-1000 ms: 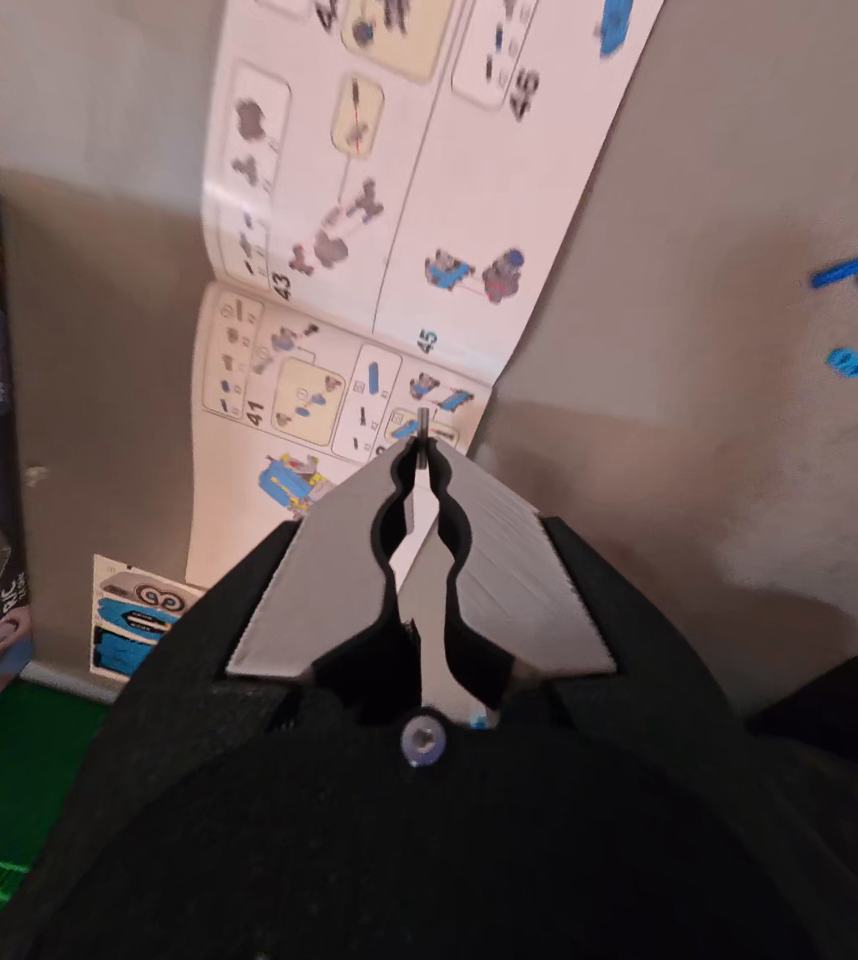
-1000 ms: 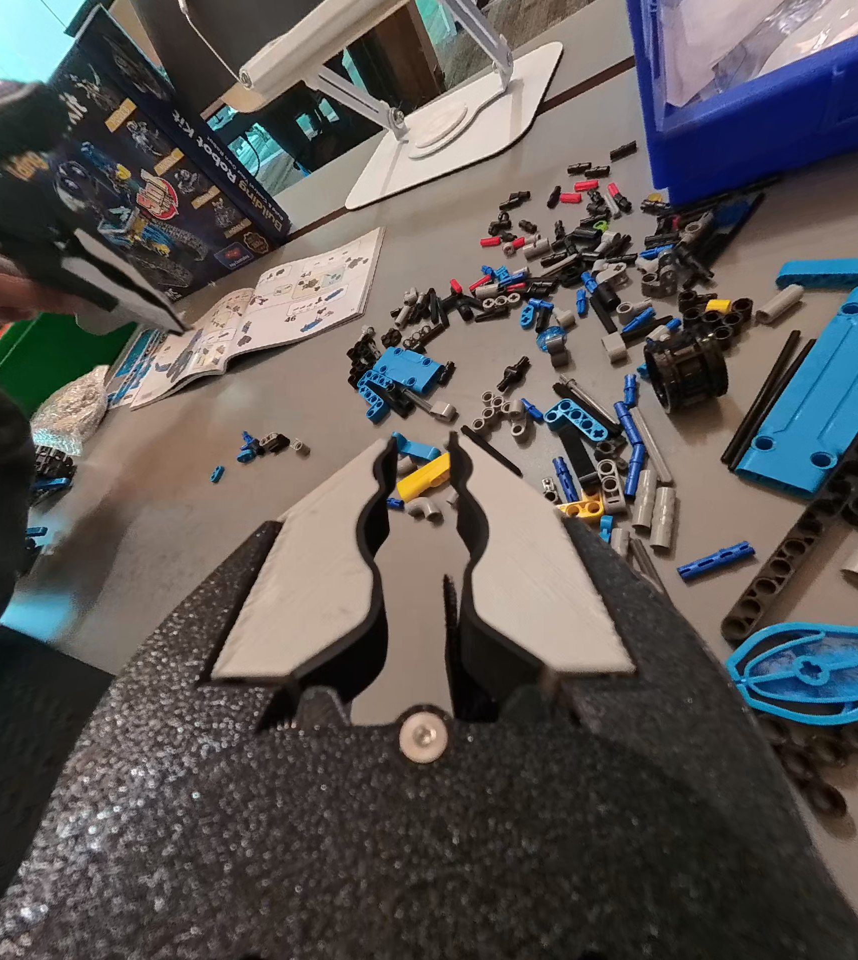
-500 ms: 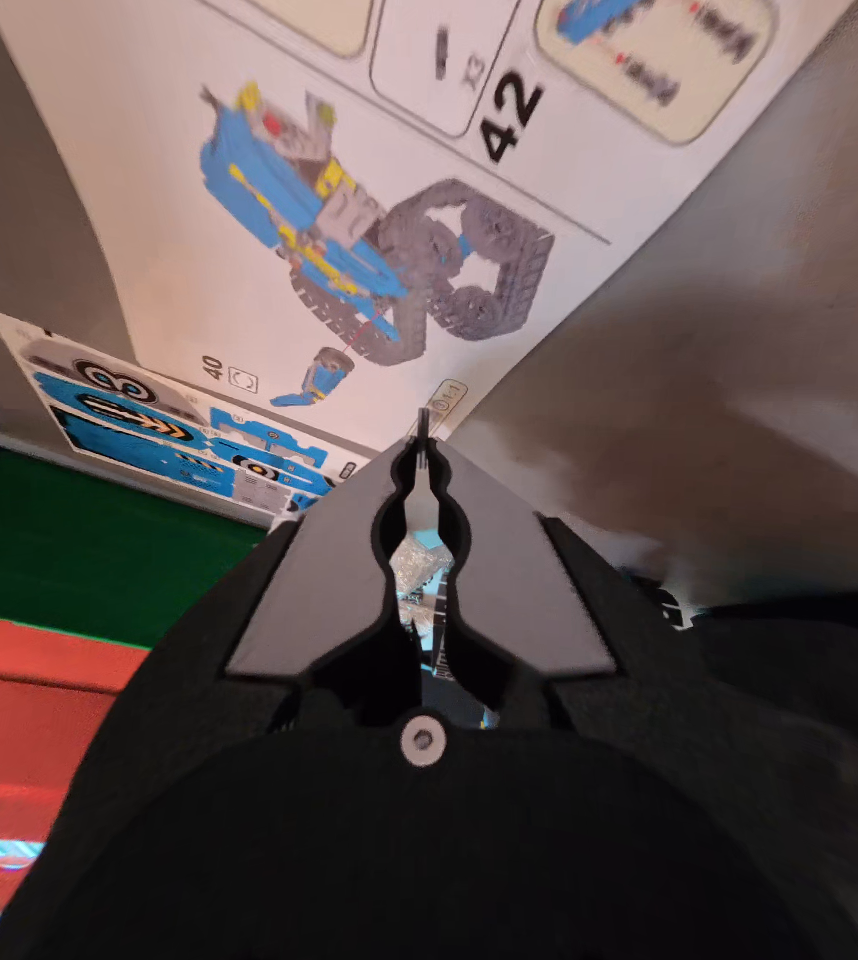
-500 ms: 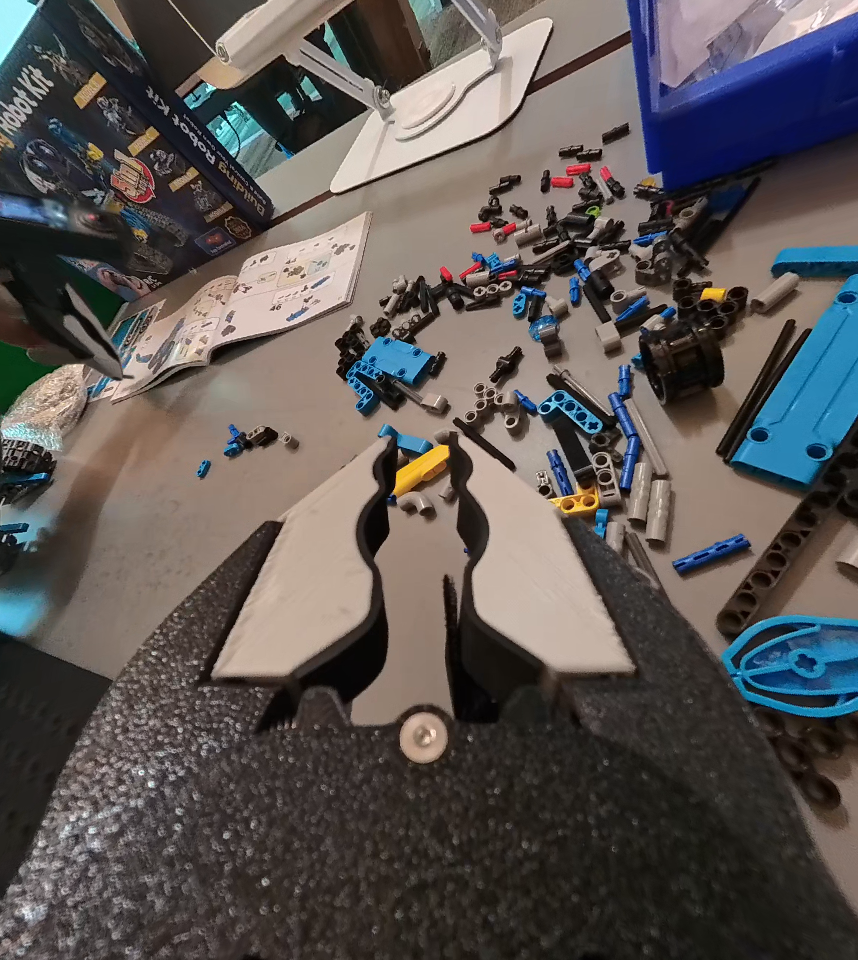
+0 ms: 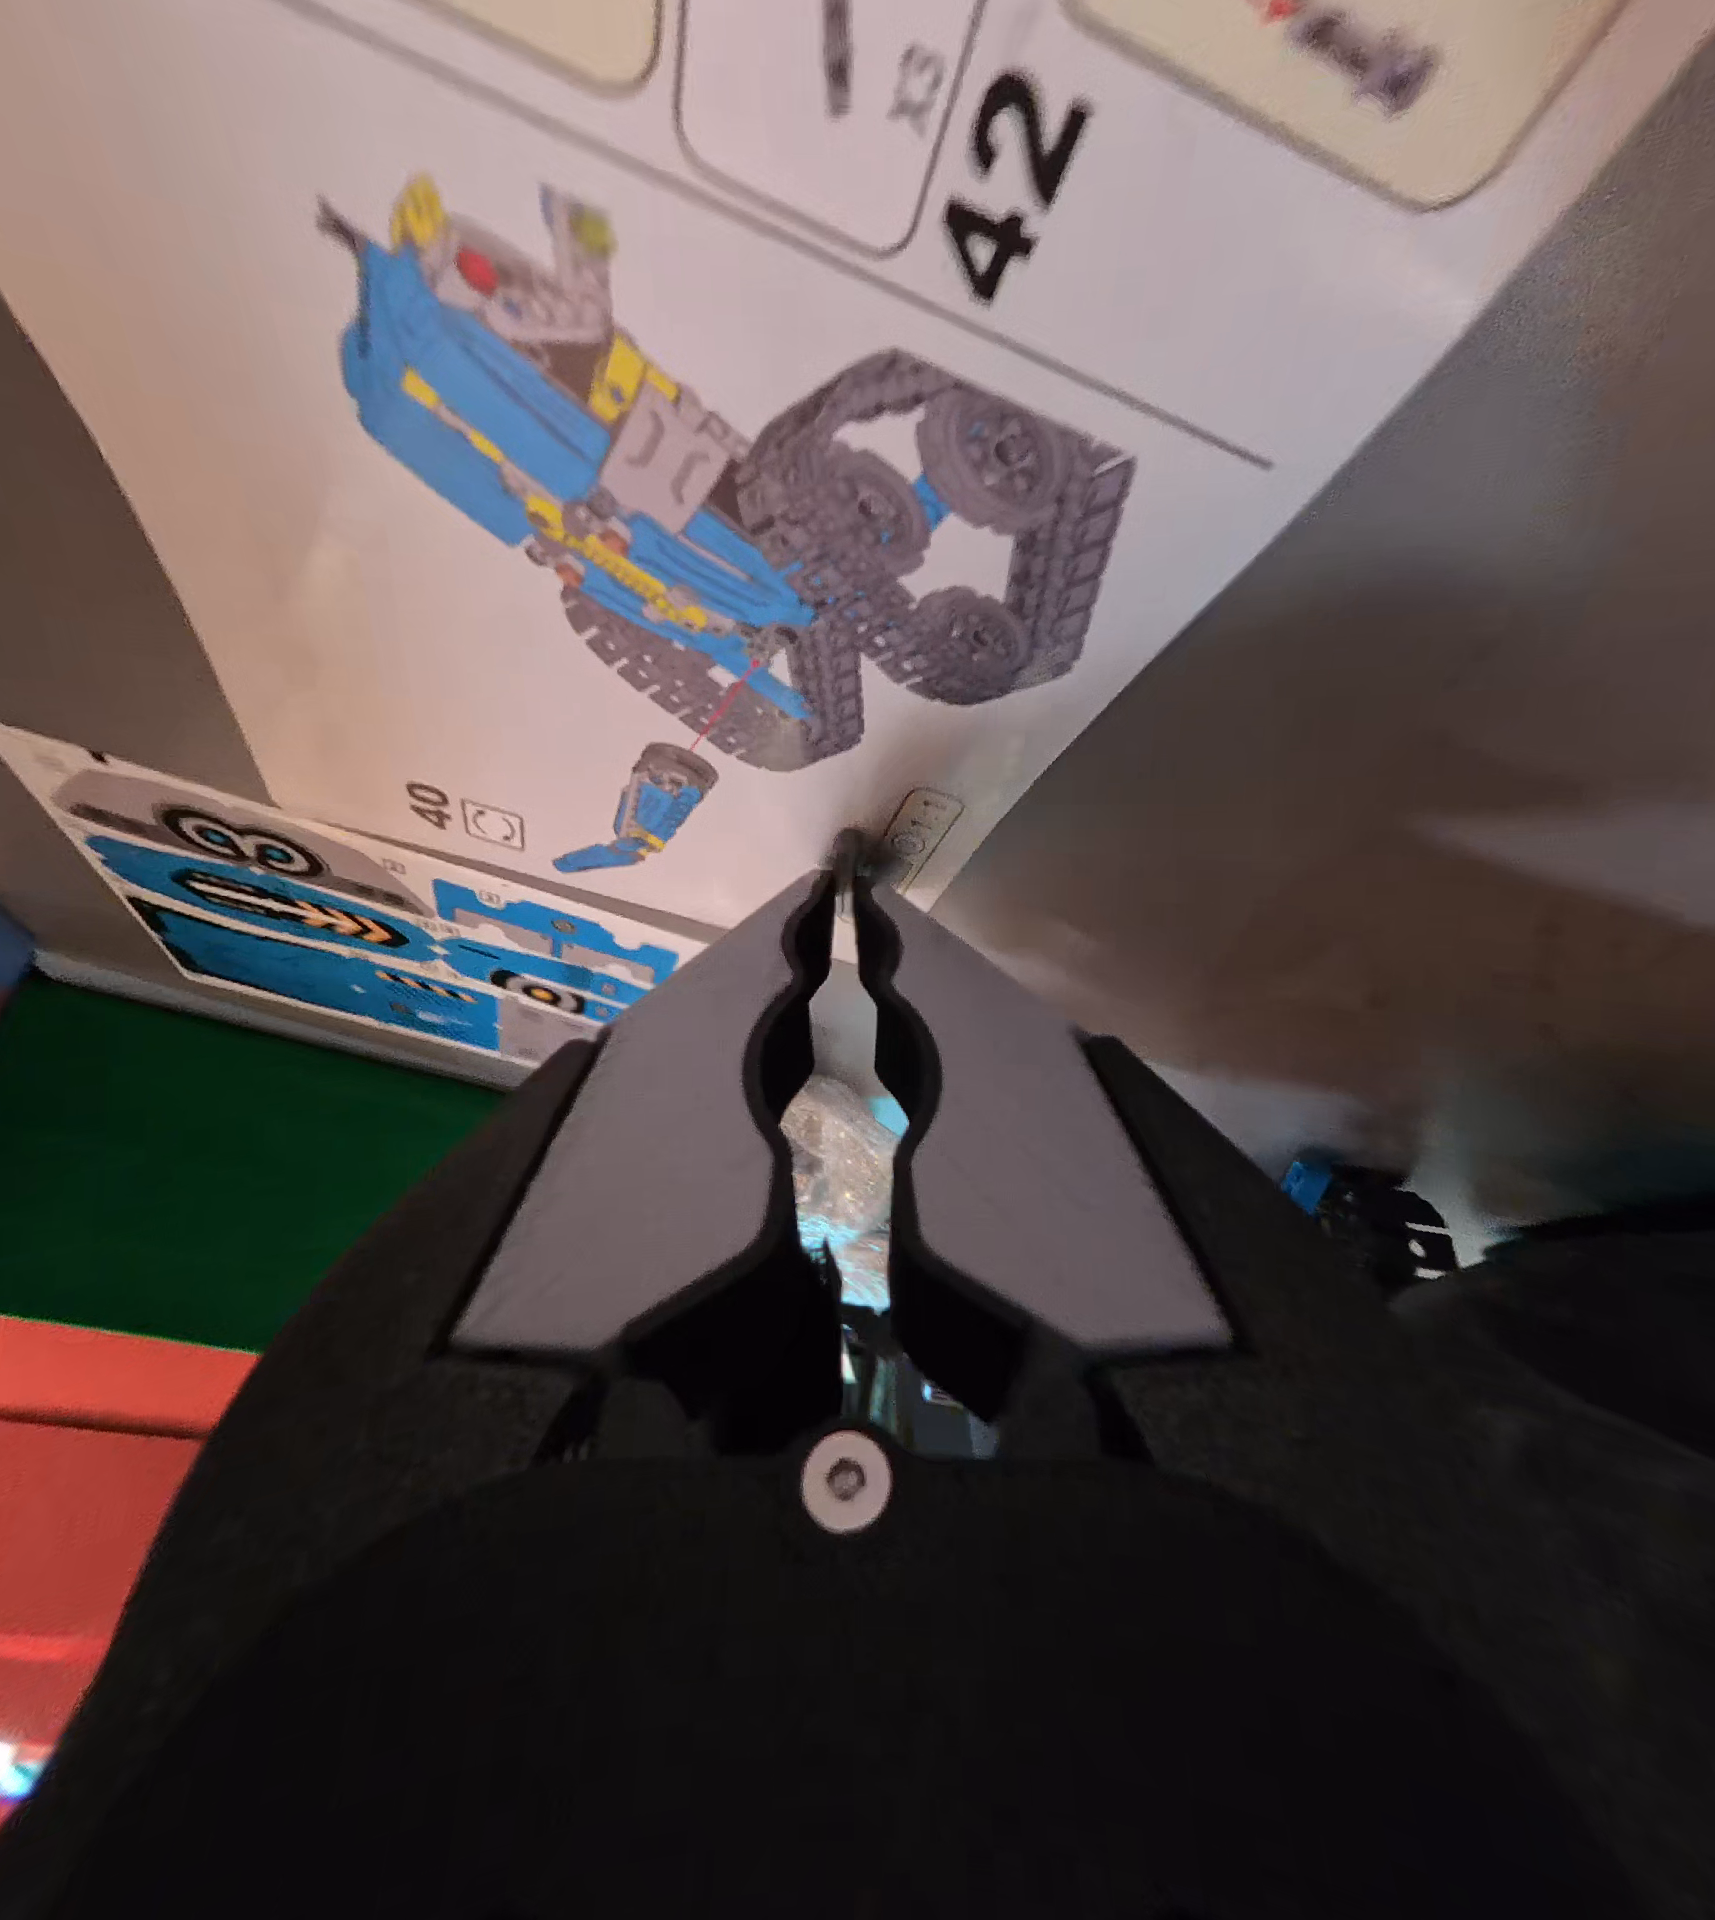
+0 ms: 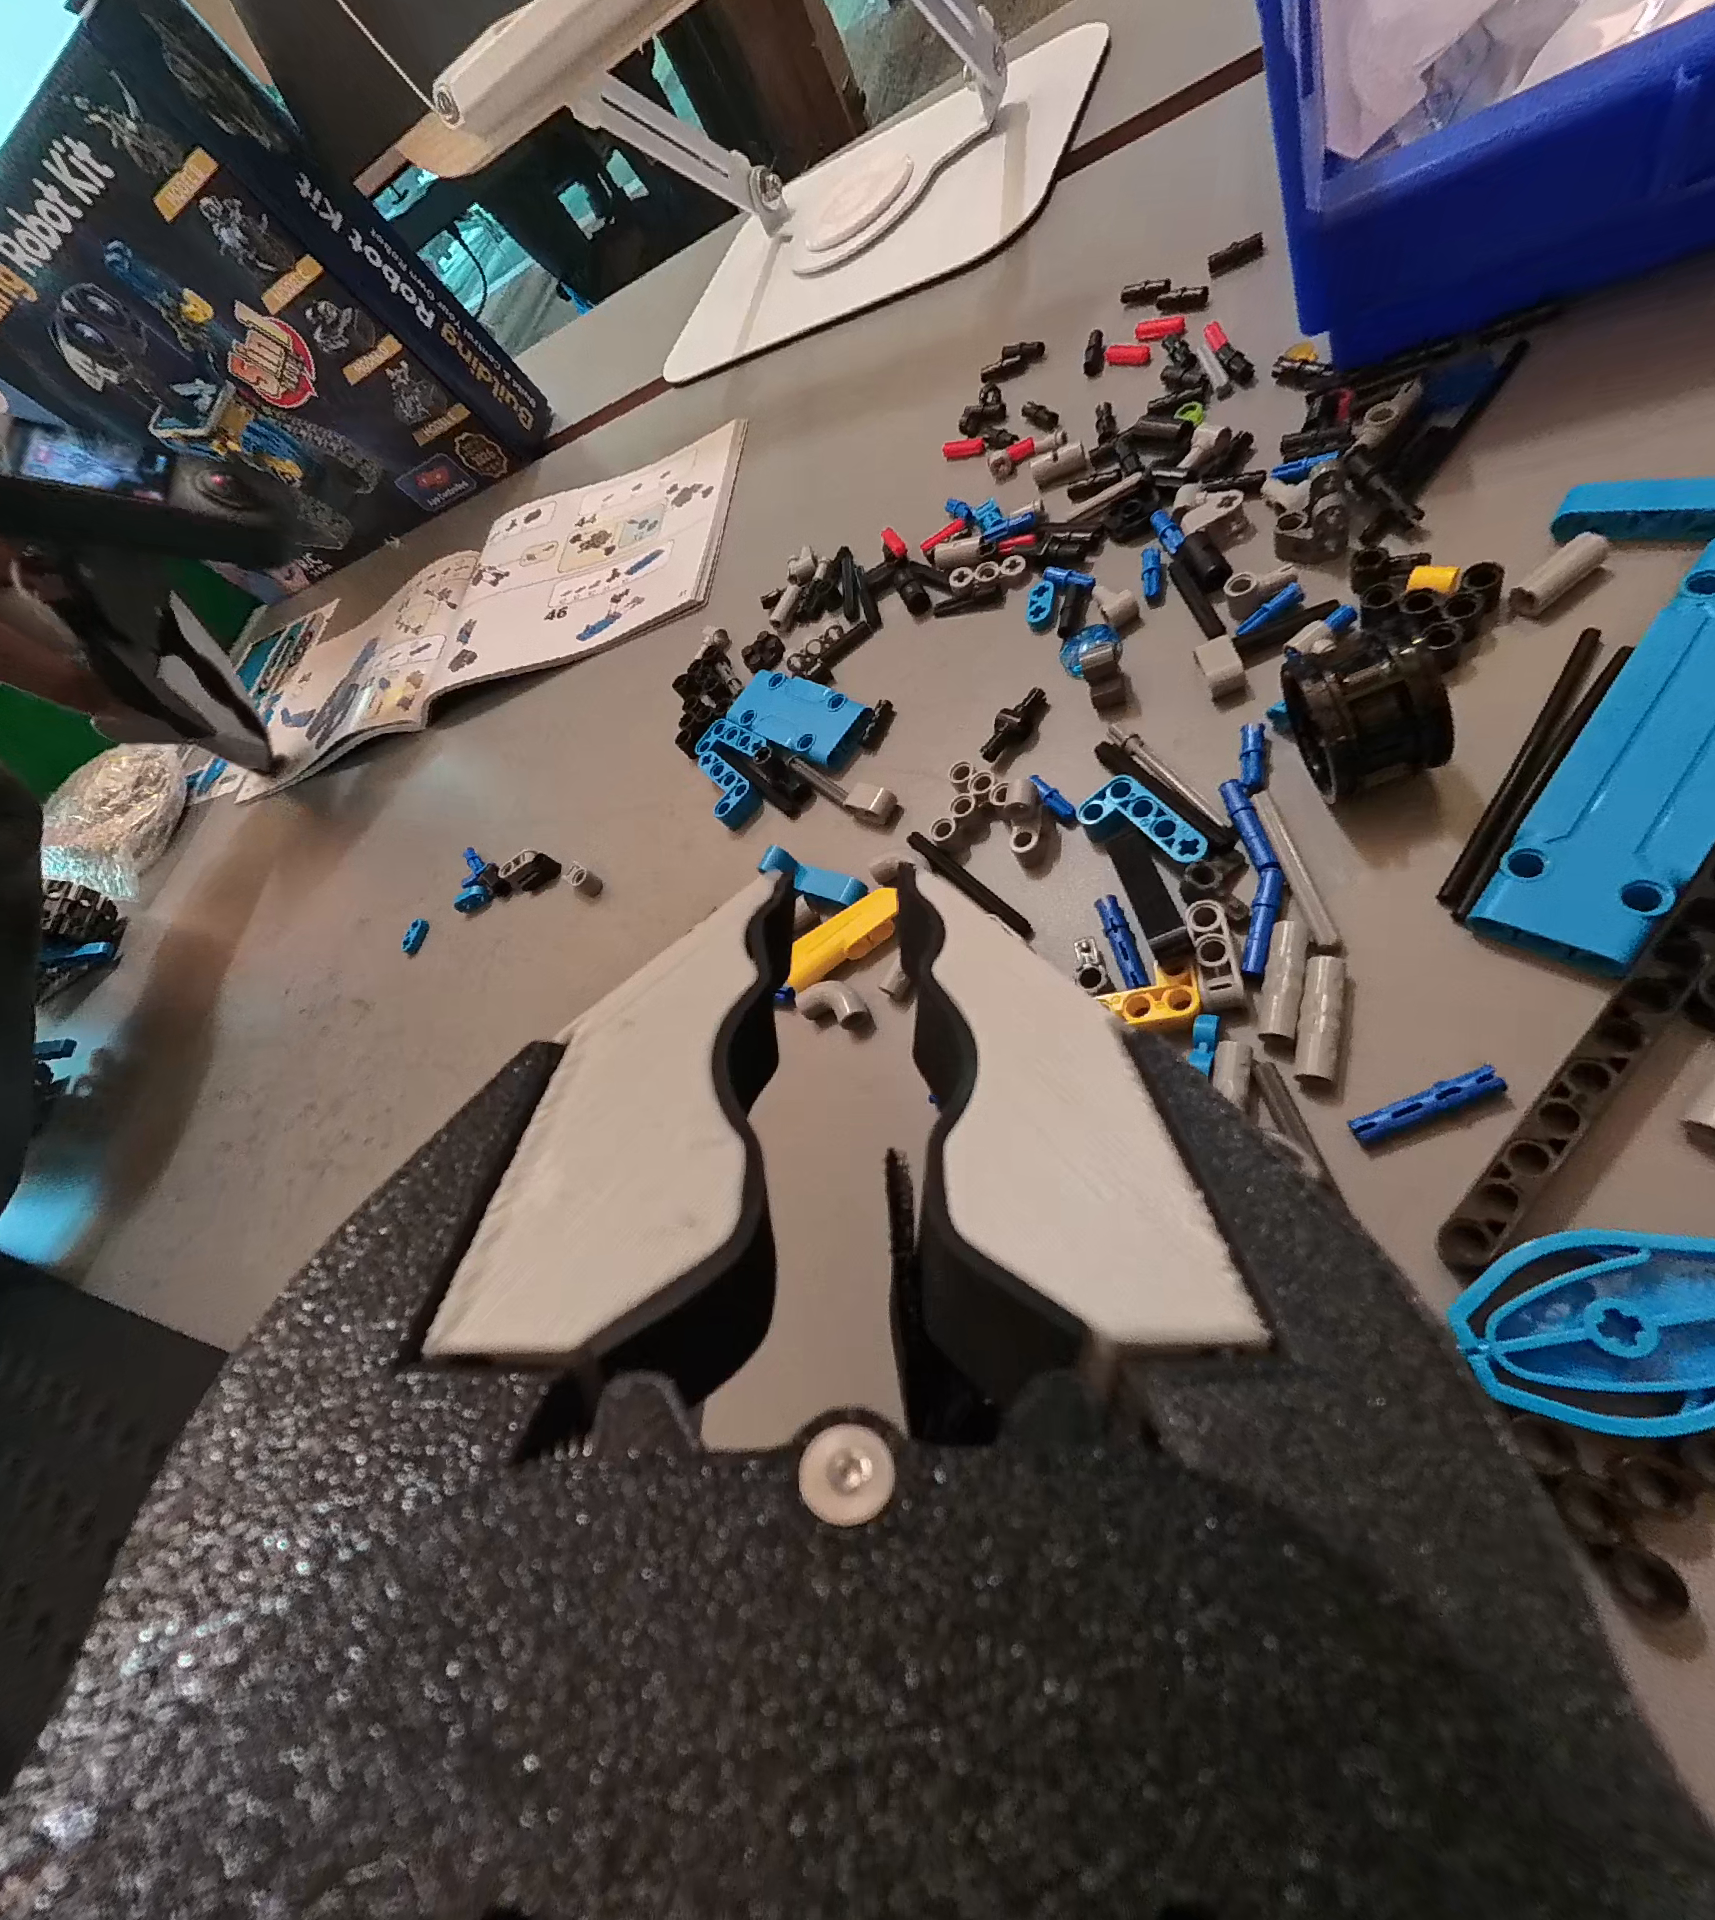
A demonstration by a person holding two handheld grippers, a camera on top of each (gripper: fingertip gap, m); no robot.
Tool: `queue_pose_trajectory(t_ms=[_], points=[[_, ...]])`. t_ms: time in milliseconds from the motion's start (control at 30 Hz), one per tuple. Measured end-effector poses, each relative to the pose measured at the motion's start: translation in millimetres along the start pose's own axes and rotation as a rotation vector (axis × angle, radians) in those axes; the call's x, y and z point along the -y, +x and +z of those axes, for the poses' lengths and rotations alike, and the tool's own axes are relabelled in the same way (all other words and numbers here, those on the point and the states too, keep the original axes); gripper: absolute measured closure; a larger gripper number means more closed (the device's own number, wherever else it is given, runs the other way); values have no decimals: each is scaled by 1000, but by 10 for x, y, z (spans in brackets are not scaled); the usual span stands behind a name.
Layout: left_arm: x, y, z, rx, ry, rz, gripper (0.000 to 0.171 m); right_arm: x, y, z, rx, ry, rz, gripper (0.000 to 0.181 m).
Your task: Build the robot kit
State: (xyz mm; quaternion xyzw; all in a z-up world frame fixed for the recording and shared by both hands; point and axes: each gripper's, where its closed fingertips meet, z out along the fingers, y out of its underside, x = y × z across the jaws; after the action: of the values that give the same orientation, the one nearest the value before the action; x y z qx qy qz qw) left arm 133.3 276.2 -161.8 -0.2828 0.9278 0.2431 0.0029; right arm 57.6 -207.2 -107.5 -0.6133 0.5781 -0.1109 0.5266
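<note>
Left gripper [image 5: 848,883] pinches a thin pin [image 5: 845,854] above the limp booklet [image 5: 479,582] corner; right gripper [image 6: 837,883] gapes, empty (yellow beam [image 6: 840,925] at 12 o'clock).

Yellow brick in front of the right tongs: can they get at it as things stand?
Probably yes. The right tongs are open, with the yellow brick lying just past their tips, in line with the gap. Only a small grey elbow piece and a blue piece lie beside it on the table.
</note>
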Motion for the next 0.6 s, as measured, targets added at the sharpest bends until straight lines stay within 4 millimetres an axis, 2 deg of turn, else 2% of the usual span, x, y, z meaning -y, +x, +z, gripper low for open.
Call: queue_pose_trajectory(t_ms=[100, 200, 400, 600], points=[[23, -2, -6, 33, 11, 50, 169, -4, 3, 4, -3, -3, 0, 162], [-82, 91, 25, -24, -40, 40, 169, -5, 6, 4, -4, -4, 0, 162], [-114, 14, 60, 9, -51, 53, 169, -1, 5, 0, -4, 0, -1, 162], [-109, 46, 54, 10, -62, 73, 169, -6, 4, 4, -2, -4, -1, 162]])
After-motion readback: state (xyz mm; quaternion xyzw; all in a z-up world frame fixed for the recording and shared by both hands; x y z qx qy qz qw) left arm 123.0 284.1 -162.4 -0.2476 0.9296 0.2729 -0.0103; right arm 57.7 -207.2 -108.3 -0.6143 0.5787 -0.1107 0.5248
